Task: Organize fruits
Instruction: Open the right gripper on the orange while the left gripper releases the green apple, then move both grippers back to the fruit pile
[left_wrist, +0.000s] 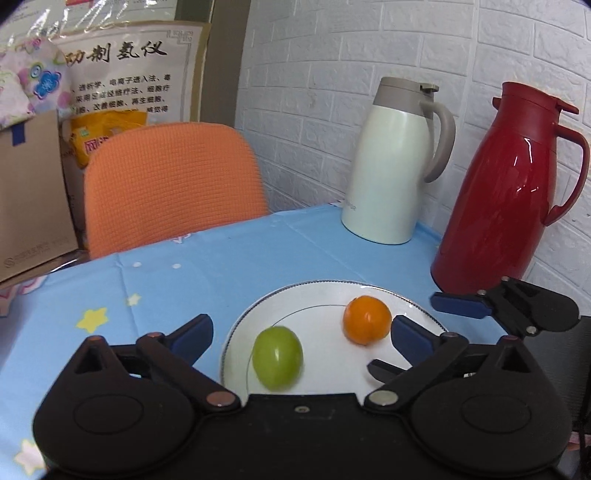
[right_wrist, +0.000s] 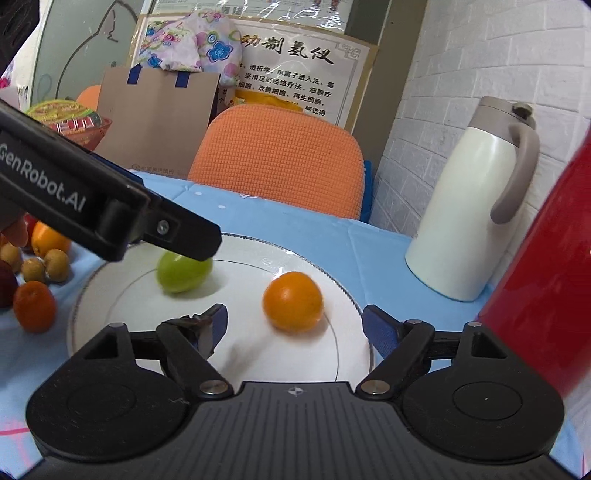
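Green fruit (left_wrist: 277, 357) and orange fruit (left_wrist: 367, 319) lay apart on white plate (left_wrist: 317, 295); more fruits (right_wrist: 35, 291) lay loose beside plate.

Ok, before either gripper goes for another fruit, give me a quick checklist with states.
1. Left gripper open, nothing between the fingers: ok.
2. Right gripper open, clear of the orange fruit: ok.
3. Green fruit and orange fruit both resting on the plate: ok.
4. Free room left on the plate: ok.
5. Loose fruits on the tablecloth left of the plate, waiting: ok.
6. Fruits fully at rest on the plate: cannot tell, slight blur.
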